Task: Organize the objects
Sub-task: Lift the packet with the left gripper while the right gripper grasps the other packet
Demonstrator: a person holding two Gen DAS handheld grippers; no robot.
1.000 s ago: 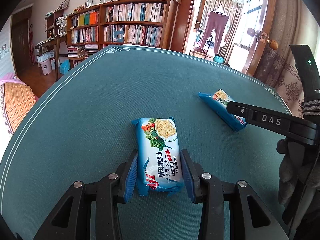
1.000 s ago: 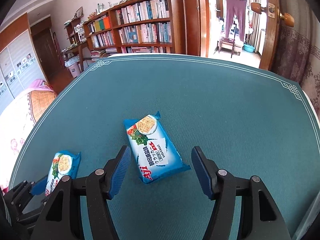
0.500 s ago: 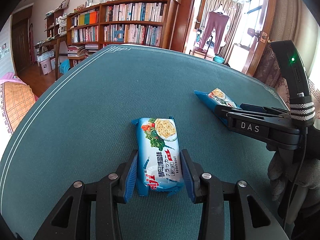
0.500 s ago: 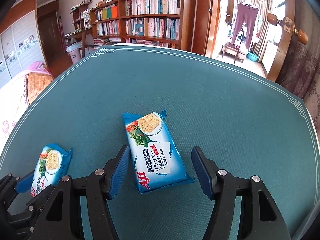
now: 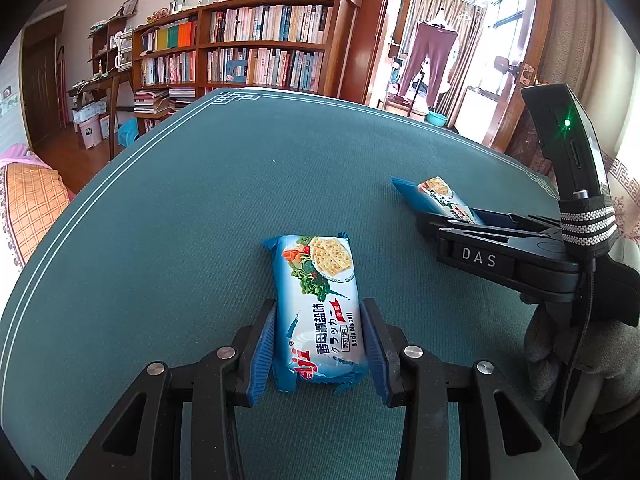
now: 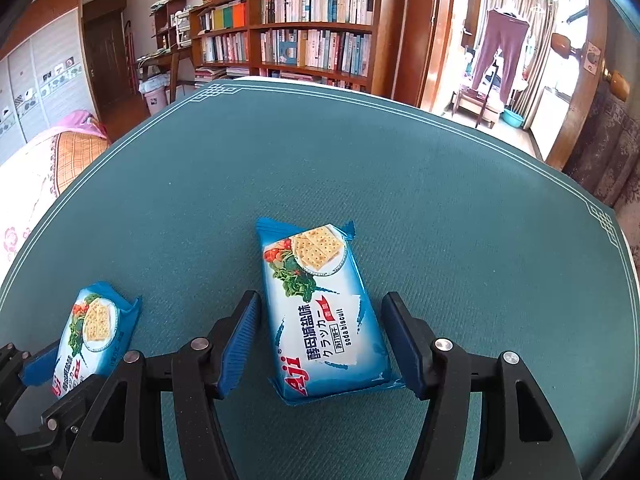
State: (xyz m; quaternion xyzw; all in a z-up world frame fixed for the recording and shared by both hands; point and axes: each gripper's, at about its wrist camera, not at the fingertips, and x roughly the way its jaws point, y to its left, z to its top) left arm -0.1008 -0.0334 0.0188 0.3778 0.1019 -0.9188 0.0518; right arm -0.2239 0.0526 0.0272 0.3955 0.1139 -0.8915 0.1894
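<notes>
Blue cracker packs (image 5: 320, 308) (image 6: 324, 312) lie lengthwise, pointing away.

Bright daylight, sharp, fisheye-warped edges

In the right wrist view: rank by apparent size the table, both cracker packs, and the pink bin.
1. green table
2. cracker pack between the right gripper fingers
3. cracker pack in the left gripper; probably the same product, looks smaller, partly hidden
4. pink bin; far away, so true size is unsure
</notes>
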